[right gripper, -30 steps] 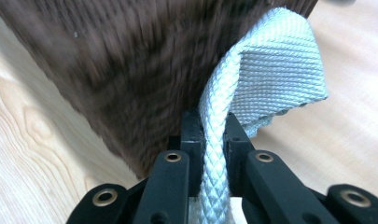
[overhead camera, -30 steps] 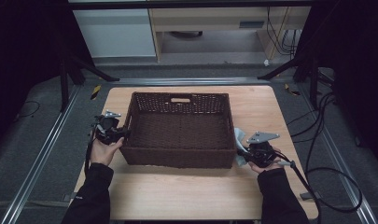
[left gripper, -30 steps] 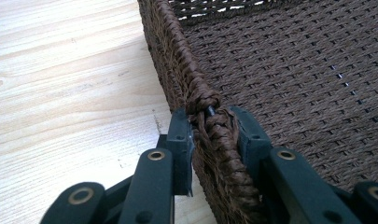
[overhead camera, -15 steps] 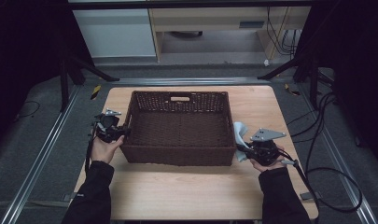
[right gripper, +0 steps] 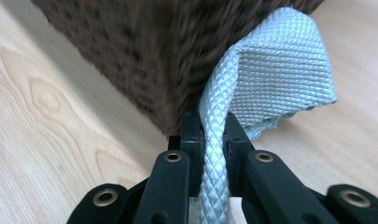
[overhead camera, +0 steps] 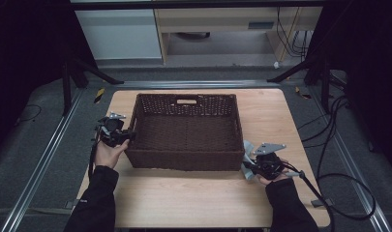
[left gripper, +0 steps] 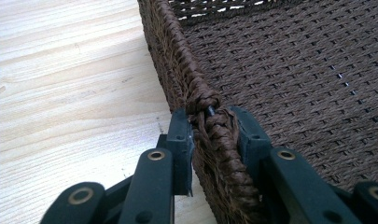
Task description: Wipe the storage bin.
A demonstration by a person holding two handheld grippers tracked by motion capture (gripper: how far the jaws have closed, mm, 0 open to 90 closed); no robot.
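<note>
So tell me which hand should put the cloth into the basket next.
Right, most likely. The right tool is already shut on the pale woven cloth at the basket's near right corner, so it need only lift it over the rim. The left tool is clamped on the basket's left rim, steadying it.

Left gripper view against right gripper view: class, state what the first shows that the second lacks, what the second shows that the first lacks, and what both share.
Left gripper view: the left gripper shut on the basket's braided rim, and the woven basket floor.

Right gripper view: the right gripper shut on a pale woven cloth, which hangs beside the basket's outer corner.

Both: the brown wicker basket and the wooden table.
</note>
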